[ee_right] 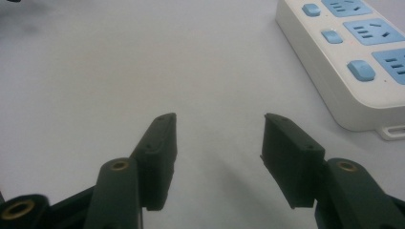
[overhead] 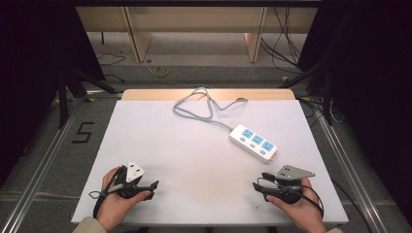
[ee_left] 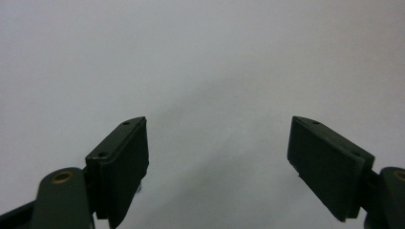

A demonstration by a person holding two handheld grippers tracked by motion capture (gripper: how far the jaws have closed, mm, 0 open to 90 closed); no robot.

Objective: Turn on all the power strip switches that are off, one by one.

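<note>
White board covers the table, leaving a strip of bare wood along the far edge, and dark curtains close off both sides. On it a white power strip with blue sockets lies flat and slanted near the right edge, past the middle of the table's depth. Its grey cord runs in loose loops toward the middle of the far edge. Lying flat with the sockets up, the strip is easy to reach from the near side.

Both hands rest at the near edge, one toward each near corner, which looks like a ready position with no work begun. The left gripper points inward across the bare board; in the left gripper view its jaws stand wide apart, with nothing between them and nothing touched. The right gripper sits just on the near side of the strip, apart from it. In the right gripper view its jaws also gape with nothing between them, and the strip lies ahead, toward the upper right.
</note>
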